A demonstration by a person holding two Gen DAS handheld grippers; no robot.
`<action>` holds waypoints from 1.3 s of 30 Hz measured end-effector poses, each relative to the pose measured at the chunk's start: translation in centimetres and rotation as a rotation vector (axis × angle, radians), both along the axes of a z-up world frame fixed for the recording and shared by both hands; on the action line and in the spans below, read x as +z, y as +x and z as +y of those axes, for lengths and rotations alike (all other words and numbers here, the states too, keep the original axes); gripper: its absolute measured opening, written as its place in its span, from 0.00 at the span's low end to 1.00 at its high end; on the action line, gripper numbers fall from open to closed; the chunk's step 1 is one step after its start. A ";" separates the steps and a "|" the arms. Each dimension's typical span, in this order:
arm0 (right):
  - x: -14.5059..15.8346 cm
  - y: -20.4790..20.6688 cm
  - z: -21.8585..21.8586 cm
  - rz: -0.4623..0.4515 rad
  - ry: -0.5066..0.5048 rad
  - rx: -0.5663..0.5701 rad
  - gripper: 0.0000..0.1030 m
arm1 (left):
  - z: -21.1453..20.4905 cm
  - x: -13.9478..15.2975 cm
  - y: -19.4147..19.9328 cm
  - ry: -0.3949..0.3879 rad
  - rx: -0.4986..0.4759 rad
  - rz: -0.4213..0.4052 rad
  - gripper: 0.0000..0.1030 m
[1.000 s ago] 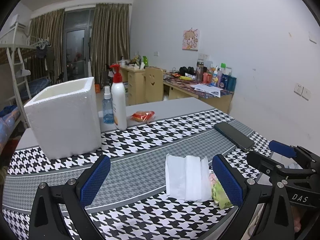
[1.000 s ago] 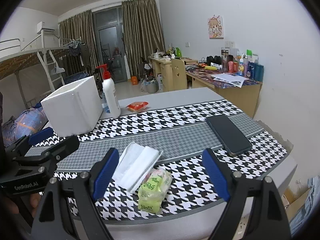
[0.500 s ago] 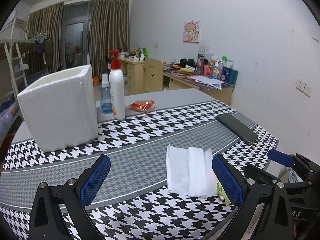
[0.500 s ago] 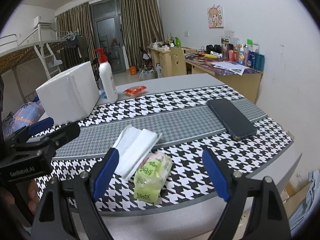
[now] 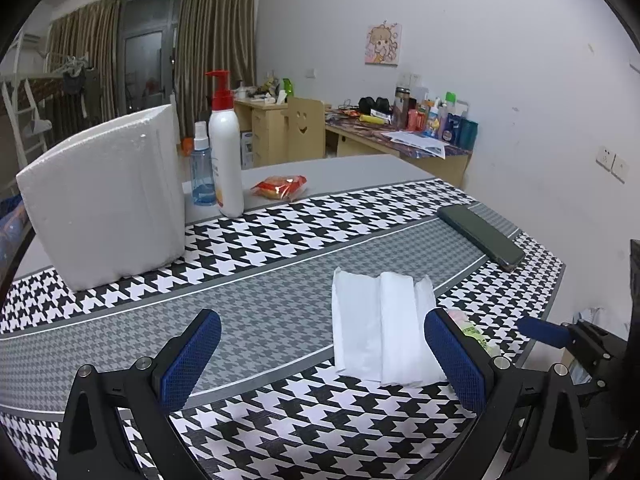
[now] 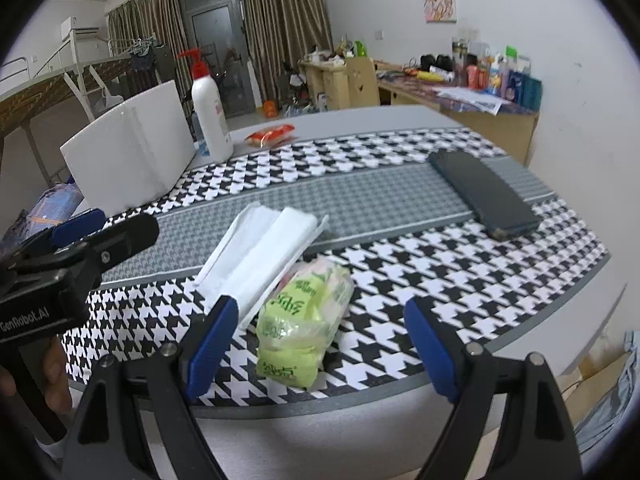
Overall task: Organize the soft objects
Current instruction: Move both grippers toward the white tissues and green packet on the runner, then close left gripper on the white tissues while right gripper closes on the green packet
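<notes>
A folded stack of white tissues lies on the houndstooth tablecloth near the front edge; it also shows in the right wrist view. A green tissue packet lies just in front of it, mostly hidden behind my left gripper's right finger in the left wrist view. My left gripper is open, low over the cloth, with the tissues just inside its right finger. My right gripper is open, with the green packet between its fingers. A white foam box stands at the far left.
A black phone lies on the cloth at the right, also in the right wrist view. A white pump bottle, a small blue spray bottle and a red snack packet stand behind the box. The table's front edge is close.
Both grippers have come lower and closer to the table. The green packet now sits between my right gripper's fingers. Nothing on the table has moved.
</notes>
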State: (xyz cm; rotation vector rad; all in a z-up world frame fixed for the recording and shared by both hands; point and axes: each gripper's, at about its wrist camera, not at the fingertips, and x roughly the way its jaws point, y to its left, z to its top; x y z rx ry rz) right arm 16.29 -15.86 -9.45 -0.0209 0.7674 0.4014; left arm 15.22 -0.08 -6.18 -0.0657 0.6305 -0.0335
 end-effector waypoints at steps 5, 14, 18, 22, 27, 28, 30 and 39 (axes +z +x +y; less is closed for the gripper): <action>-0.9 0.5 0.0 0.033 -0.008 -0.001 0.86 | -0.2 -0.4 0.3 0.007 0.000 0.015 0.99; -1.7 0.6 0.1 0.064 -0.032 0.017 0.76 | -0.9 -0.9 1.0 0.017 -0.006 0.038 0.99; -2.2 1.1 -0.3 0.108 -0.055 0.007 0.51 | -1.4 -1.2 1.3 0.019 -0.020 0.051 0.99; -1.9 1.3 -1.9 0.103 -0.026 -0.027 0.51 | -2.0 -1.8 1.9 0.027 -0.032 0.074 0.99; -1.5 1.0 -2.2 0.083 -0.023 -0.007 0.54 | -2.7 -2.6 2.6 0.047 -0.040 0.104 0.99; -1.5 1.0 -2.3 0.078 -0.023 -0.004 0.56 | -2.7 -2.7 2.8 0.045 -0.041 0.109 0.99; -1.4 1.0 -2.5 0.070 -0.017 -0.006 0.63 | -2.8 -3.0 3.1 0.041 -0.047 0.124 0.99; -1.2 1.3 -3.6 0.067 0.009 -0.015 0.67 | -4.0 -4.1 4.3 0.042 -0.093 0.189 0.89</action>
